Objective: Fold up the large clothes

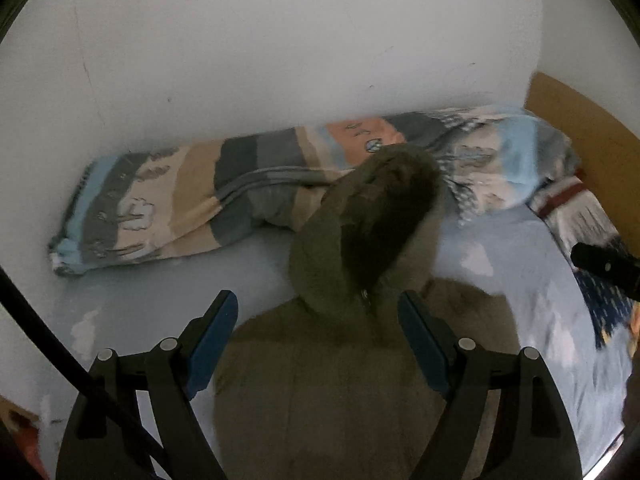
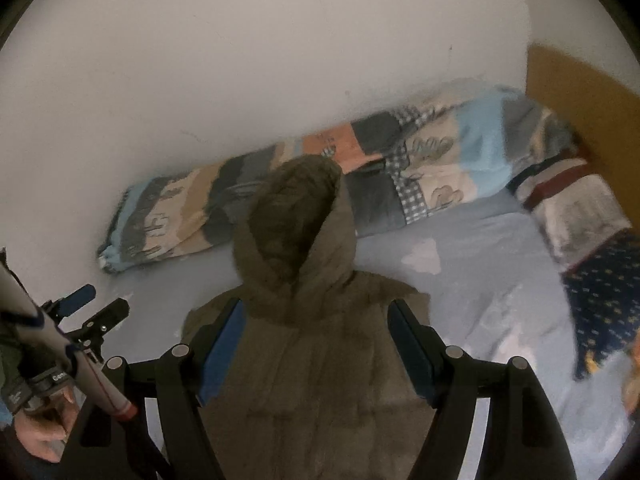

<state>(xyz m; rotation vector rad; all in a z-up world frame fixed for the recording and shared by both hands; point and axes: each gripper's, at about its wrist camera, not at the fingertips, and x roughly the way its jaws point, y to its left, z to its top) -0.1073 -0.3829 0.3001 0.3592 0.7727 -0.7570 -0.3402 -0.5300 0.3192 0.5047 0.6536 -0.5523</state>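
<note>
- Garment: an olive-brown hooded jacket (image 1: 340, 360) lies flat on the pale blue bed sheet (image 1: 520, 280), front side up, zip closed as far as can be seen. In the right wrist view the jacket (image 2: 320, 360) occupies the lower centre of the frame.
- Hood: the hood (image 1: 372, 224) points towards the wall, its opening facing up; its tip touches or overlaps the rolled patchwork blanket (image 1: 180, 200).
- Sleeves: neither sleeve is visible spread out to the sides; the body shows as a narrow, upright rectangle. Whether the sleeves are tucked beneath cannot be determined.
- Left gripper (image 1: 318, 312): fingers spread wide, blue pads facing each other, nothing between them. It hovers above the jacket's collar and chest. Contact with the fabric cannot be confirmed.
- Right gripper (image 2: 316, 320): fingers likewise spread wide, straddling the jacket's shoulder line below the hood, holding nothing.
- The left gripper (image 2: 94, 306) also shows at the left edge of the right wrist view, over the sheet beside the jacket's left shoulder.
- Surroundings: white wall (image 1: 280, 60) behind the blanket; wooden headboard (image 1: 580, 120) at the right; a patterned pillow (image 2: 580, 208) and a dark blue dotted fabric (image 2: 604, 292) lie near the headboard, well apart from the jacket.
- Image quality: both views are softly blurred.
</note>
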